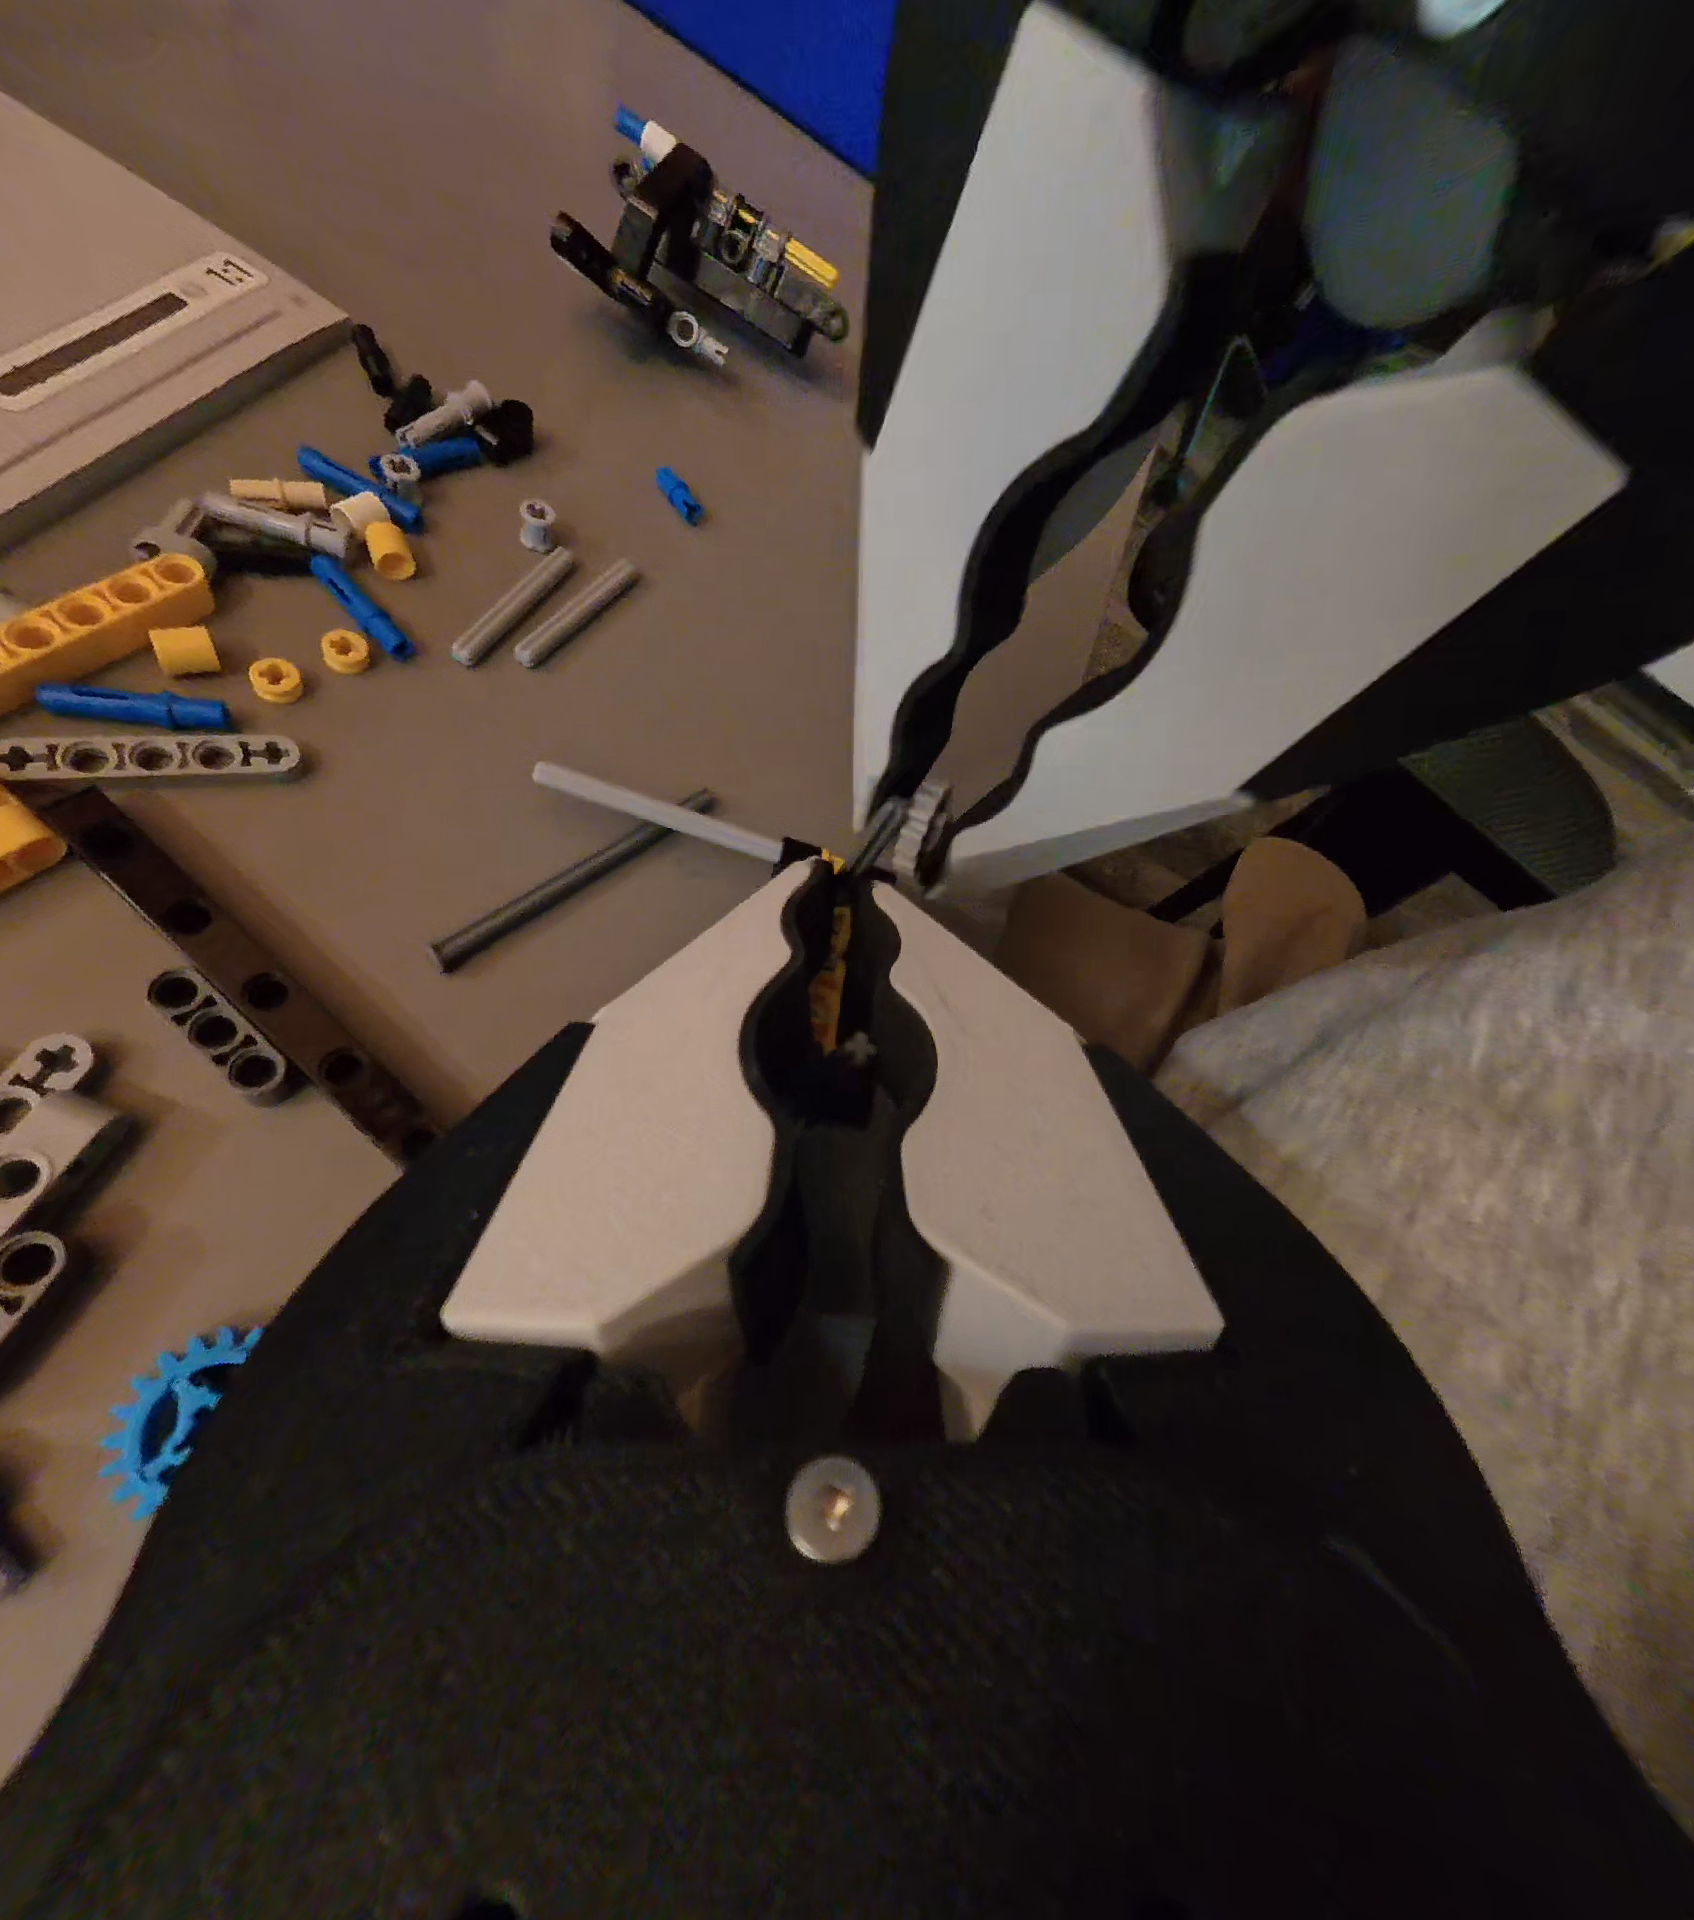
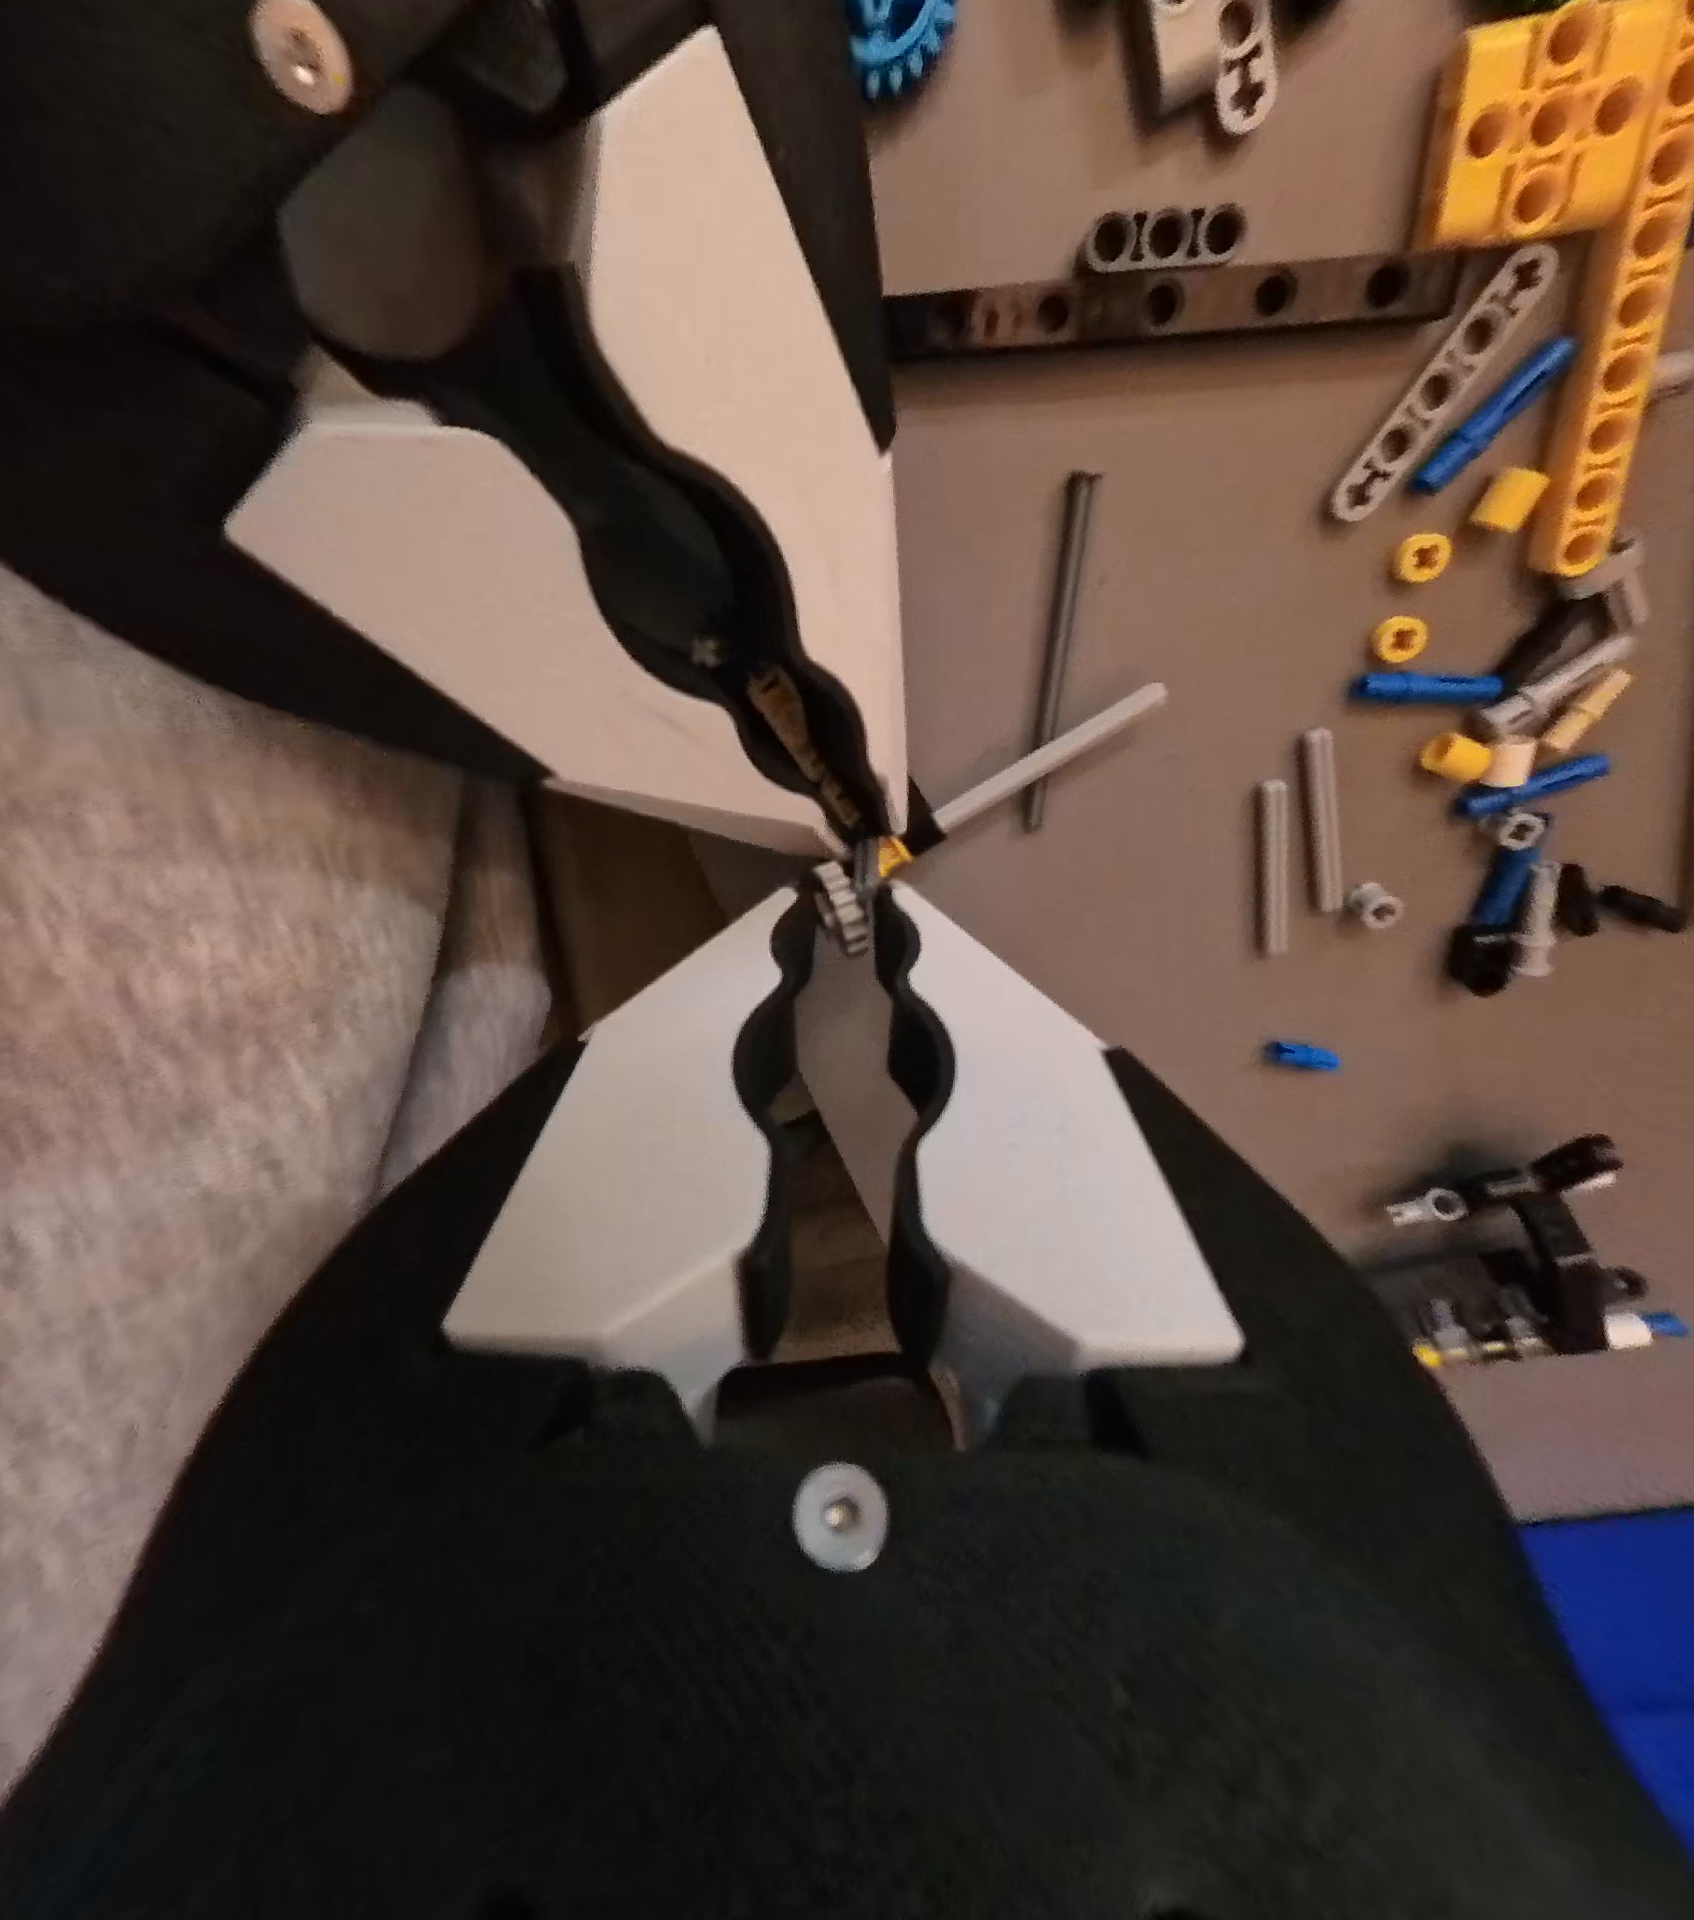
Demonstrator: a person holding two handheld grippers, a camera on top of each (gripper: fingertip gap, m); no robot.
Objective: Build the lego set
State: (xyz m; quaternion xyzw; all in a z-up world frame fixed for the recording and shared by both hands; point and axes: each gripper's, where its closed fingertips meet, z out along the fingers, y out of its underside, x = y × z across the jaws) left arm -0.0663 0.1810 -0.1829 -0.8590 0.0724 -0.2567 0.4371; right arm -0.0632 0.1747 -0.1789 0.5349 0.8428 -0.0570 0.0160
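The step in hand looks like sliding a small grey gear (image 2: 843, 906) onto an axle: the right gripper (image 2: 838, 914) has its fingers clenched on the gear, meeting tip to tip with the left gripper (image 1: 838, 878), whose fingers clamp a small black-and-yellow assembly (image 1: 835, 966) with a light grey axle (image 1: 656, 812) jutting left. Both are held just above the near edge of the tabletop (image 1: 739, 644), far from the loose parts, and next the gear's hole likely needs lining up with the axle end before pushing.

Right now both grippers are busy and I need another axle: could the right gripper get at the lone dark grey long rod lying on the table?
Probably not yet: the right gripper is shut on a small grey gear. The dark grey long rod lies uncovered, though.
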